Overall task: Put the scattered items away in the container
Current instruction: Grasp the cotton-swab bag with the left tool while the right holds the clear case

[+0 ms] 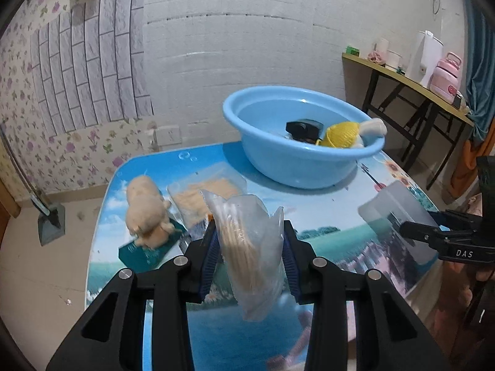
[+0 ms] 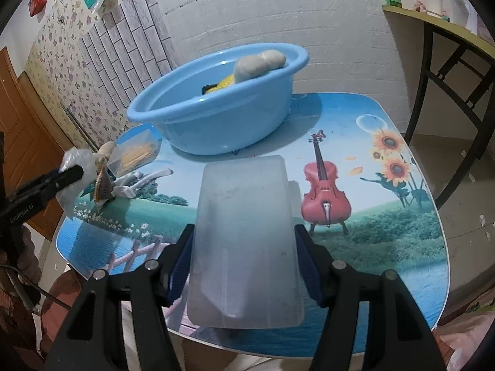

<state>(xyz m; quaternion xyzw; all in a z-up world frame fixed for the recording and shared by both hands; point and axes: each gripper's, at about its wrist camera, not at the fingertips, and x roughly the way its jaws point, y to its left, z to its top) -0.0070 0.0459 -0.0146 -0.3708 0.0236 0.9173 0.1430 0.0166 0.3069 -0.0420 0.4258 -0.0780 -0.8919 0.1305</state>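
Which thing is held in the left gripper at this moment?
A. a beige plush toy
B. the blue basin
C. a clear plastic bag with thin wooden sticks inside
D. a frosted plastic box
C: in the left wrist view the left gripper is closed on the clear bag of sticks, while the frosted box sits in the right gripper and the plush toy lies on the table.

Black gripper (image 1: pixel 250 256) frames — blue pads, silver screws.

"DAS" on right gripper (image 1: pixel 408 232)
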